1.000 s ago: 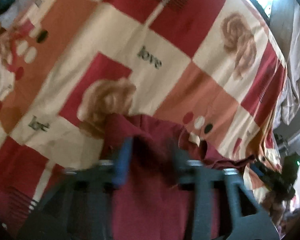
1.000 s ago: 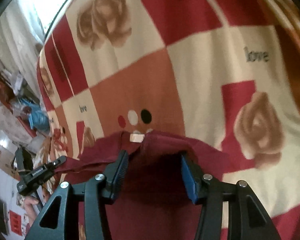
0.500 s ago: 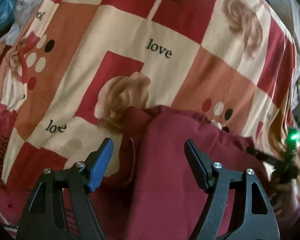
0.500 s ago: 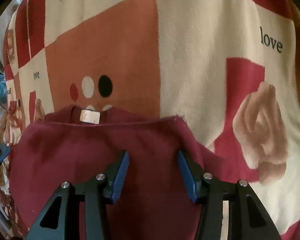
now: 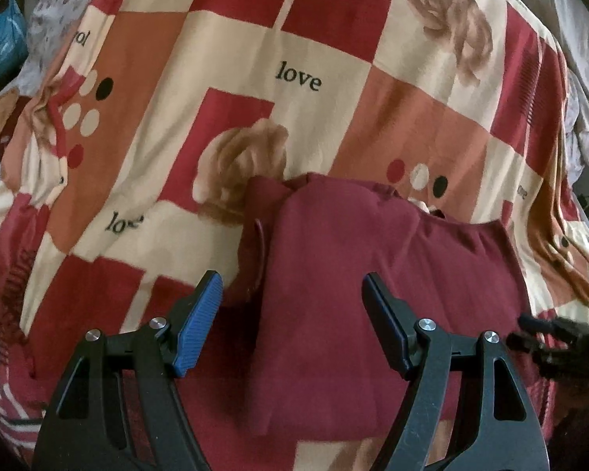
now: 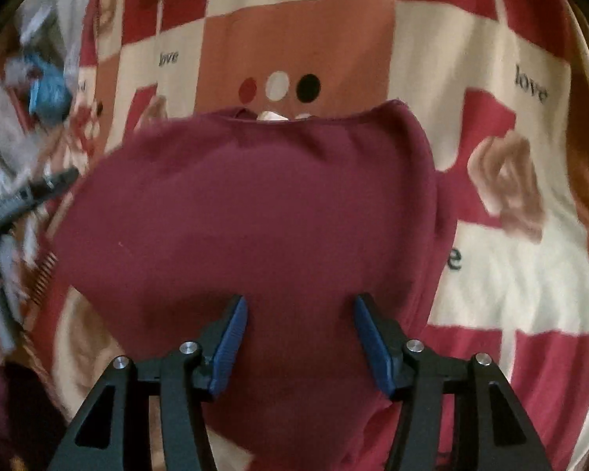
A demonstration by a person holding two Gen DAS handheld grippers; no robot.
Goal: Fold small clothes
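Observation:
A small maroon shirt (image 5: 357,274) lies folded over on the patterned bedspread (image 5: 231,59), with a white neck label at its far edge. My left gripper (image 5: 290,318) is open and empty, held above the shirt's left fold edge. The shirt also fills the middle of the right wrist view (image 6: 263,212), label (image 6: 273,115) at the far side. My right gripper (image 6: 300,337) is open and empty above the shirt's near part. The right gripper shows at the right edge of the left wrist view (image 5: 553,337), and the left gripper at the left edge of the right wrist view (image 6: 23,196).
The bedspread has red, cream and orange squares with roses and the word "love". Grey cloth (image 5: 585,117) lies bunched at the bed's far right. A blue bag (image 6: 49,94) and clutter sit beyond the bed's left side.
Both grippers let go of the shirt and drew back toward me. The shirt's top layer now lies folded flat on the bed. The left jaws opened wide.

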